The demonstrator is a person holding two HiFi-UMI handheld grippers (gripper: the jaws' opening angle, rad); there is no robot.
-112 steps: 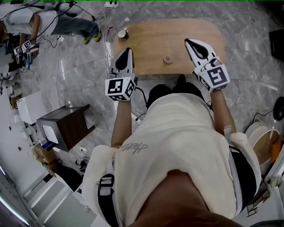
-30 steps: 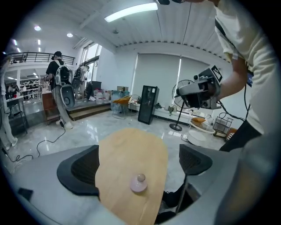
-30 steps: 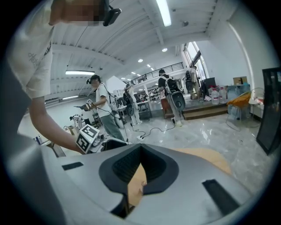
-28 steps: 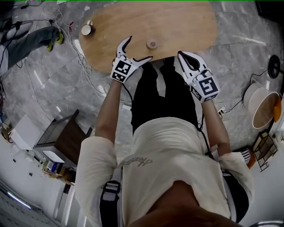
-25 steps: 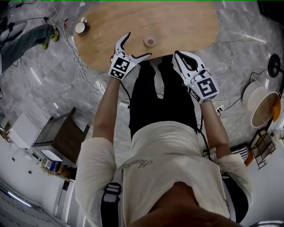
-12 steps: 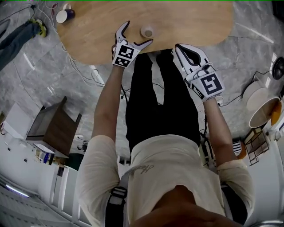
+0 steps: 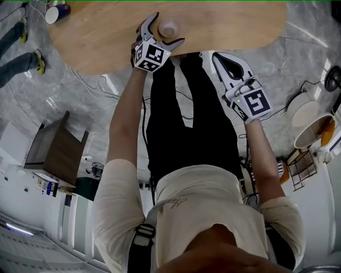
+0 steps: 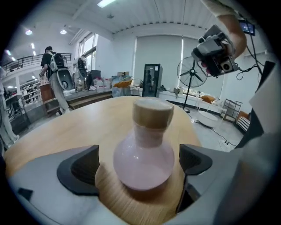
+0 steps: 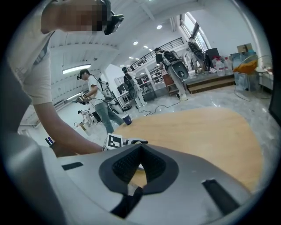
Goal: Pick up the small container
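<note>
My left tongs (image 7: pixel 166 30) are out over the wooden bench (image 7: pixel 101 40) with their jaws wide apart. The small container (image 8: pixel 145 154) stands upright between them. It is a pale pink, round-bellied little flask with a tan cap. In the left gripper view it sits dead ahead at 12 o'clock, its belly level with the two dark pads (image 8: pixel 83 169). I see a thin gap at 9 o'clock and another at 3 o'clock, so neither pad touches it, and it rests on the wood with its own weight. In the head view the flask lies near the bench's near edge, at roughly 12 o'clock from the marker cube on my left tongs, with one jaw on each side of it.

My right tongs (image 7: pixel 219 55) are closed, jaw tips together with nothing between them. They hang at about 4 o'clock from the container, well apart from it, by the bench's near edge and above the person's dark trousers. A mug (image 7: pixel 53 11) sits far off at about 9 o'clock, by the bench's left end.
</note>
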